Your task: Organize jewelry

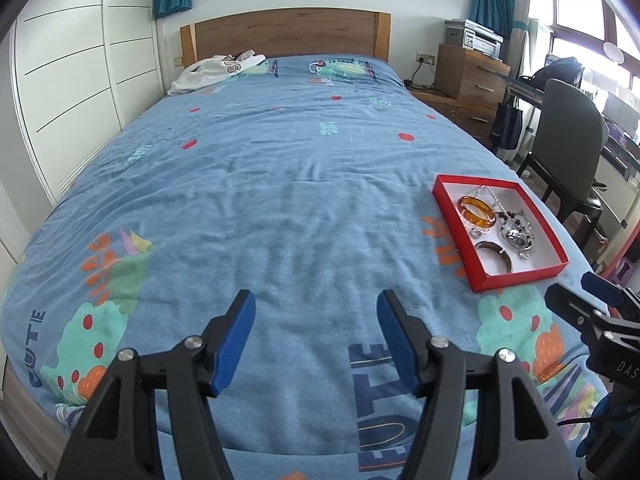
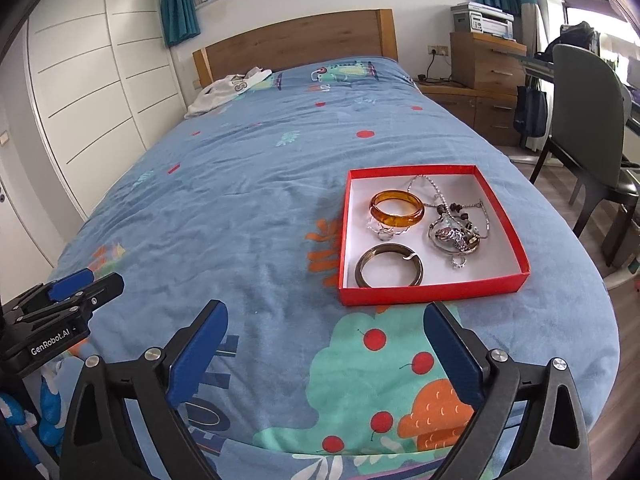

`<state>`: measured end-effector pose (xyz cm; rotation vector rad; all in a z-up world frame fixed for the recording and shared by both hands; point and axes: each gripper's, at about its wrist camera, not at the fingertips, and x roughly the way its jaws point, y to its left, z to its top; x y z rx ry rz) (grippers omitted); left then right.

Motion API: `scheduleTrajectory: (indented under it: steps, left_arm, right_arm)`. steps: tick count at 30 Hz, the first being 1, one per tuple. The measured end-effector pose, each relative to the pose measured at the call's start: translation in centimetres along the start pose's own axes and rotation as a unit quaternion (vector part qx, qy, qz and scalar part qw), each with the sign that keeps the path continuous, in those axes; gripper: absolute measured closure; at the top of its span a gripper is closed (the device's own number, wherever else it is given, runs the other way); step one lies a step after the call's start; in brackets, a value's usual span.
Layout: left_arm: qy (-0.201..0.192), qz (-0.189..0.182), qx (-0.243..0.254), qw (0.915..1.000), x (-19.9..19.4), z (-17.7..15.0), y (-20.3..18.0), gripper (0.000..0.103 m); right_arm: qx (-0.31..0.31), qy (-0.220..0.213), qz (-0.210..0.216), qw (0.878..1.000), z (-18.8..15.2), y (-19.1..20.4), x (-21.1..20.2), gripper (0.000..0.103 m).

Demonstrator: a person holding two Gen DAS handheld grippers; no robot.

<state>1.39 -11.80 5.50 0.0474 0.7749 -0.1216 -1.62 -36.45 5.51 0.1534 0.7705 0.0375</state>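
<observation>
Left gripper (image 1: 316, 300): jaws spread wide apart, nothing between the 2 blue pads (image 1: 236, 344). It hangs above the blue printed bedspread (image 1: 280, 200) near the foot of the bed.

Right gripper (image 2: 326, 312): jaws likewise spread wide, holding nothing. It sits just short of the near wall of the red box (image 2: 432, 292), not touching it.

The red box rests on the bedspread toward the right edge of the bed. Contents on its white floor:
- 1 amber bangle (image 2: 396, 208), rear left.
- 1 dark metallic bangle (image 2: 389, 266), front left, lying flat and apart from the amber one.
- A tangle of silver chains and beaded pieces (image 2: 454, 232), right side; individual items cannot be separated.

A white garment (image 2: 224, 90) lies near the wooden headboard (image 2: 296, 44).
</observation>
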Motion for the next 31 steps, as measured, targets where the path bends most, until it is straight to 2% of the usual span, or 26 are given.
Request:
scheduleTrajectory:
  steps: [16,31]
  left_arm:
    - [0.008,-0.004,-0.012,0.9999,0.3,-1.4,1.3,0.042]
    - [0.010,-0.011,-0.002,0.9999,0.2,-1.5,0.6,0.042]
  right_arm:
    - [0.005,0.023,-0.015,1.000,-2.1,-0.8,0.4,0.004]
    - [0.009,0.017,-0.020,1.000,-2.6,-1.6,0.2,0.001]
